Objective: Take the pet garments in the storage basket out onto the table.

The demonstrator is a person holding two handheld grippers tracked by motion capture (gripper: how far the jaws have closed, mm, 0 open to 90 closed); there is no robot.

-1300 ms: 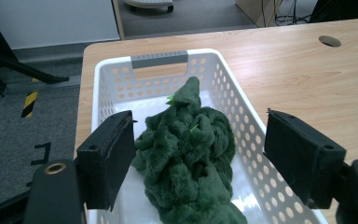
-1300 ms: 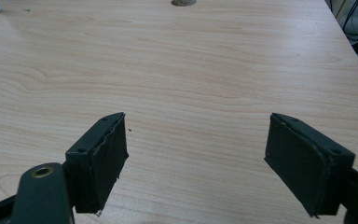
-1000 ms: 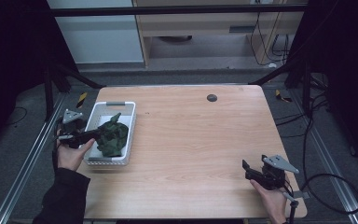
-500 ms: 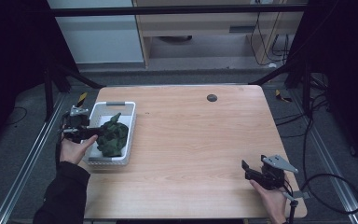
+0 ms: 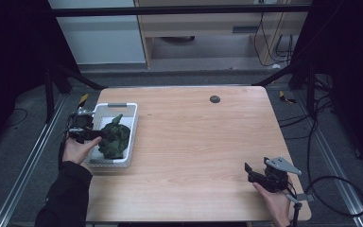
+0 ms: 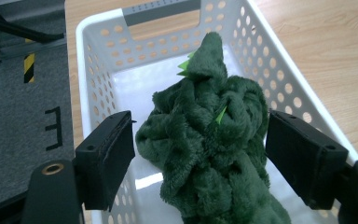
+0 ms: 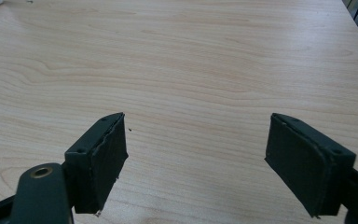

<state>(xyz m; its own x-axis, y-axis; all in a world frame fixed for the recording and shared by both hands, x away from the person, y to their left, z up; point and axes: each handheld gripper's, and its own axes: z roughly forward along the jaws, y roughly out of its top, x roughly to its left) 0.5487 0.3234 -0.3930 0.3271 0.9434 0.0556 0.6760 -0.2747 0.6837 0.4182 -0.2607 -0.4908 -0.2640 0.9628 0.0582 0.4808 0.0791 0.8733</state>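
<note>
A fuzzy dark-green plush toy (image 6: 209, 149) lies crumpled in the perforated white plastic basket (image 6: 279, 79), bracketed by the spread left gripper (image 6: 199, 154), while the right gripper (image 7: 196, 158) gapes over pale woodgrain table (image 7: 191, 60).

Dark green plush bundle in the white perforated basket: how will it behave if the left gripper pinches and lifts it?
The dark green plush bundle is crumpled in folds, so it probably compresses and droops rather than holding shape. Its fuzzy pile likely grips the left gripper pads without slipping. It looks light for its bulk; the white perforated basket may stay put, though snagging can't be excluded.
</note>
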